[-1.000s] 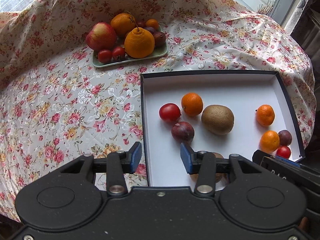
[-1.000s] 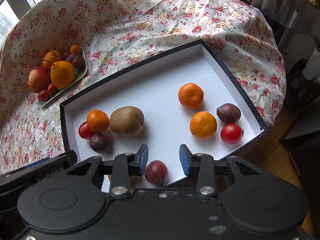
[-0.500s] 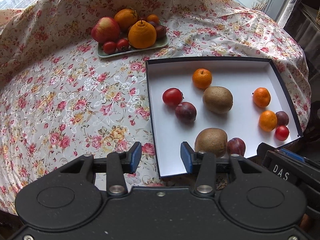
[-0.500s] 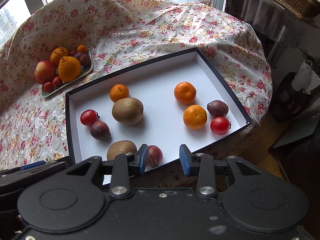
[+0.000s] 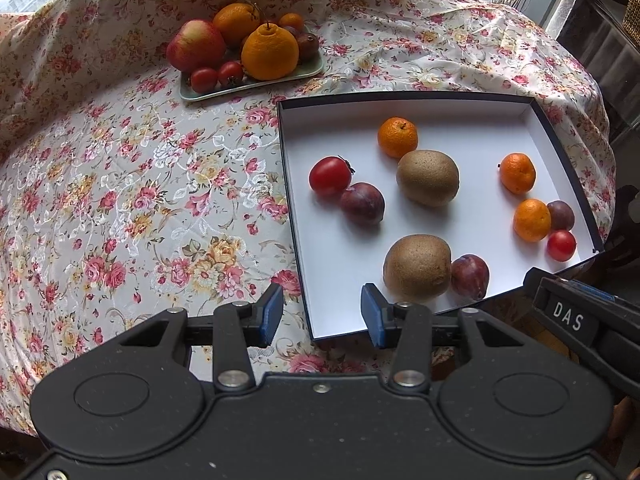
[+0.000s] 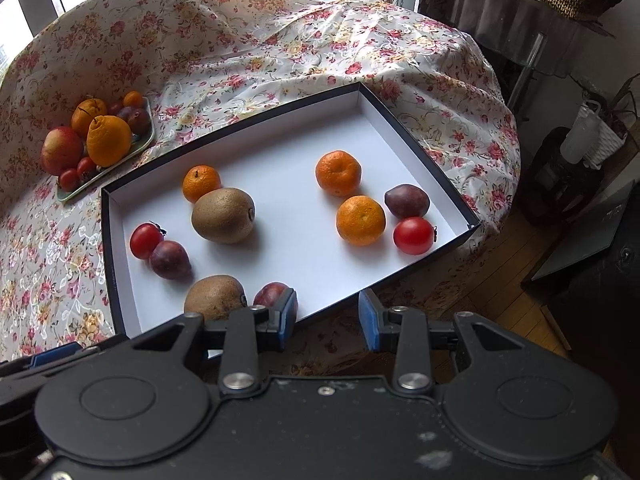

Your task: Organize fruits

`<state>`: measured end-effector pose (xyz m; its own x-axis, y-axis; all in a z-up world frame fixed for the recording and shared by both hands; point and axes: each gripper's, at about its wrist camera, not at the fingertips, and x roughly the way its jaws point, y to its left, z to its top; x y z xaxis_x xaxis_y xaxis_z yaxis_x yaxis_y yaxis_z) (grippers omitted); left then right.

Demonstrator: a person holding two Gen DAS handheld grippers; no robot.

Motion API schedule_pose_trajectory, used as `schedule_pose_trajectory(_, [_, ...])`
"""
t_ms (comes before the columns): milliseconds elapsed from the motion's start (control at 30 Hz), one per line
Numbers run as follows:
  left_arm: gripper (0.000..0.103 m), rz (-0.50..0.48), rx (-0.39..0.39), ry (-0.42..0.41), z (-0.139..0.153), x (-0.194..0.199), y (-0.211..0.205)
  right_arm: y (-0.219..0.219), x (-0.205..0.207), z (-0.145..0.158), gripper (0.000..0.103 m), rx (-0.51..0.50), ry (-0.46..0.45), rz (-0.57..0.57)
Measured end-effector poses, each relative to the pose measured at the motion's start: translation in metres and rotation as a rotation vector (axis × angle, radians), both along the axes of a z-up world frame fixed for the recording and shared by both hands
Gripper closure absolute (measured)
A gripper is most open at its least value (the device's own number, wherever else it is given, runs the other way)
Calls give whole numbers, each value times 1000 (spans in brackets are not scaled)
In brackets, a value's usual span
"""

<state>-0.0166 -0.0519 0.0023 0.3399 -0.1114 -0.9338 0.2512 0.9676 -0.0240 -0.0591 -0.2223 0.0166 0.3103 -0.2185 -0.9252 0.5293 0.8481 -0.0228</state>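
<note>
Where the white-lined box [image 5: 304, 216] sits on the floral tablecloth [image 5: 120, 200], nine fruits lie loose on its floor. Lower centre of the left wrist view: a brown kiwi [image 5: 417, 266] touching a dark red plum [image 5: 470, 276]. Centre: a second kiwi [image 5: 428, 177] with a mandarin [image 5: 397, 137] just above it. Left of those, a red tomato [image 5: 329, 175] touches a purple plum [image 5: 362, 203]. Right side: one mandarin [image 5: 517, 173] alone, and below it a cluster of mandarin [image 5: 532, 220], plum [image 5: 561, 215] and small tomato [image 5: 561, 245].

Upper left of frame: a green plate [image 5: 208, 94] heaped with an apple [image 5: 196, 46], a knobbed orange [image 5: 270, 53], another orange, small tomatoes and darker fruit.

Left gripper [image 5: 322, 316]: blue pads parted, nothing between them; they straddle the box's near left corner, the nearest kiwi just up-right of the right pad. Right gripper [image 6: 328, 314]: likewise parted and empty, over the box's near edge; the dark red plum [image 6: 270, 294] is half hidden behind its left pad, possibly not in contact, but the view is poor.

Only the right wrist view shows the wooden floor [image 6: 532, 248] and dark furniture at right. Only the left wrist view shows the near kiwi and plum whole, plus the other tool's body marked "DAS" [image 5: 568, 322] at lower right.
</note>
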Motion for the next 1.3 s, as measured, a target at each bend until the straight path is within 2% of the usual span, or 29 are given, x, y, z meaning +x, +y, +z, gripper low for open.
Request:
schedule_pose_trajectory(300, [51, 14, 13, -9, -1, -1, 4, 12, 2, -2, 65, 8, 5, 72])
schedule_pose_trajectory(1300, [51, 12, 18, -7, -2, 1, 3, 13, 3, -4, 65, 35, 6, 90])
